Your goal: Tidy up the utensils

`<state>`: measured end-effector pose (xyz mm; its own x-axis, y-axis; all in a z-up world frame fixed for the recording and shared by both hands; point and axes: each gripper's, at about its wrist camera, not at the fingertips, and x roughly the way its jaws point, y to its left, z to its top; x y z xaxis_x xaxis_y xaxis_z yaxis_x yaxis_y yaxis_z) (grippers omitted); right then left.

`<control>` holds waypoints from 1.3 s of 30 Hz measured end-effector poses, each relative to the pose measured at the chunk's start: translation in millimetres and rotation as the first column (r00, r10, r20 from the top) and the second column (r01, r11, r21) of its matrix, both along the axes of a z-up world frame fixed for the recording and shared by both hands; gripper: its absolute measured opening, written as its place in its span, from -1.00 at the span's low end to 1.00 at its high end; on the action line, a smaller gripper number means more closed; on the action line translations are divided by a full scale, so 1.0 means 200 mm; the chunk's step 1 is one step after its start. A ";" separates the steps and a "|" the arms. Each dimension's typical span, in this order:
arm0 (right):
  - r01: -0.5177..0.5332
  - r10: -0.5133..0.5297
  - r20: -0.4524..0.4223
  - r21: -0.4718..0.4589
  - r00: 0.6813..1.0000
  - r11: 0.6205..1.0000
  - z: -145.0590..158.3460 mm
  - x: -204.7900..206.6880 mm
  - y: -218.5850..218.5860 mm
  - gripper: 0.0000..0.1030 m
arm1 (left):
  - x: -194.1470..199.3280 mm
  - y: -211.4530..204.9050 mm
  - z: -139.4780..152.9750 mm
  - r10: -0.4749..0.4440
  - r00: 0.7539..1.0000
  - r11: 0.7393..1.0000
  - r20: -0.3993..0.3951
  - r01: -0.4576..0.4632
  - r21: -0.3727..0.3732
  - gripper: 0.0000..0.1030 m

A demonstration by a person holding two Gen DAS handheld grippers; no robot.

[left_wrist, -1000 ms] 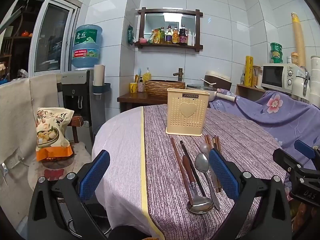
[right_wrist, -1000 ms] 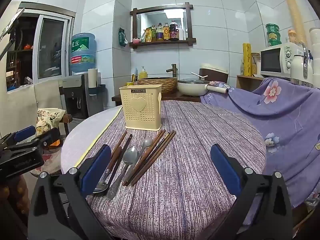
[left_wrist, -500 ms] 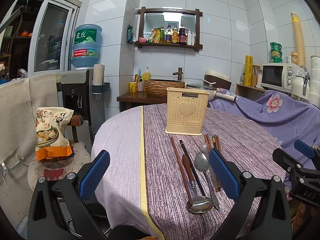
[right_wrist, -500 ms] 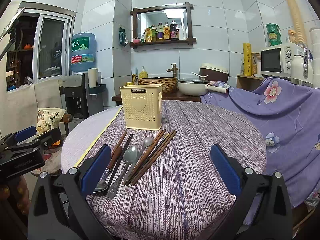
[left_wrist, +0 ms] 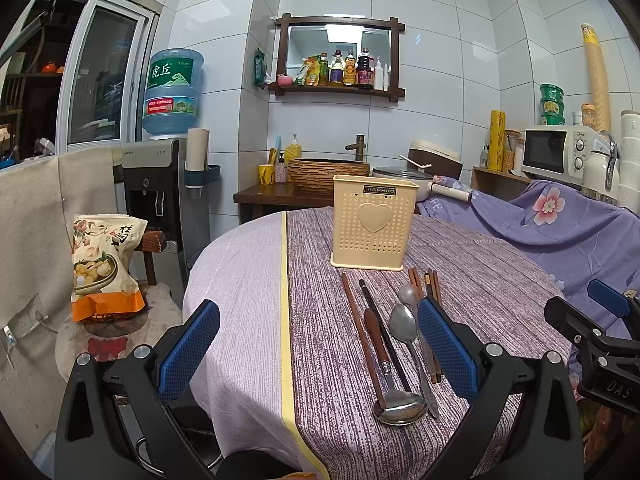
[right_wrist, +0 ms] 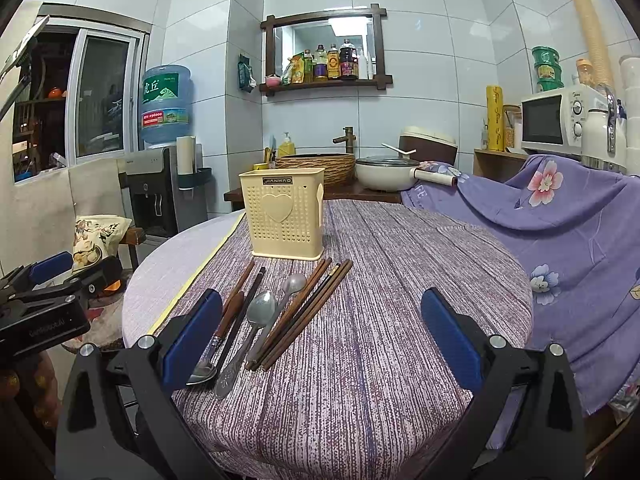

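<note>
Presently both tools are wide apart and grip nothing: the left gripper (left_wrist: 318, 350) and the right gripper (right_wrist: 322, 338) hover over the near edge of the round table (right_wrist: 400, 280) draped in purple striped cloth. The cream perforated plastic utensil holder with a heart motif (right_wrist: 283, 214) stands upright toward the table's middle. Just in front of it, toward the near edge, lie the loose utensils in a tight fan: a wooden-handled ladle-like spoon (left_wrist: 384, 360), two plain metal spoons (right_wrist: 260, 316), and several dark brown wooden chopsticks (right_wrist: 308, 312), many touching or overlapping.

Likely hazards, judged from this layout: closing on one thin piece may drag or scatter its neighbours; smooth metal handles may slip from the pads; a piece nudged toward the near edge could fall off; a tilted insertion could tip the light holder.
</note>
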<state>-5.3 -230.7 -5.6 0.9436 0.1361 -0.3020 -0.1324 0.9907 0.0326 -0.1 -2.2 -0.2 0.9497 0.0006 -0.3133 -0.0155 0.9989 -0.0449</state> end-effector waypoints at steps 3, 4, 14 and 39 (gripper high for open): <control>-0.001 0.001 -0.001 0.002 1.000 1.000 0.00 0.00 0.00 0.91 | 0.00 0.00 -0.01 0.000 1.000 1.000 -0.001 0.000 0.000 0.88; -0.002 0.002 -0.002 0.003 1.000 1.000 0.00 0.00 0.00 0.91 | 0.00 0.00 -0.01 0.000 1.000 1.000 -0.001 0.000 0.000 0.88; -0.003 0.003 -0.002 0.003 1.000 1.000 -0.01 0.00 -0.01 0.91 | -0.01 -0.01 0.00 -0.002 1.000 1.000 -0.002 0.002 -0.002 0.88; -0.001 0.001 -0.006 0.004 1.000 1.000 0.00 0.00 -0.01 0.91 | 0.00 0.00 0.00 -0.005 1.000 1.000 -0.004 0.005 -0.001 0.88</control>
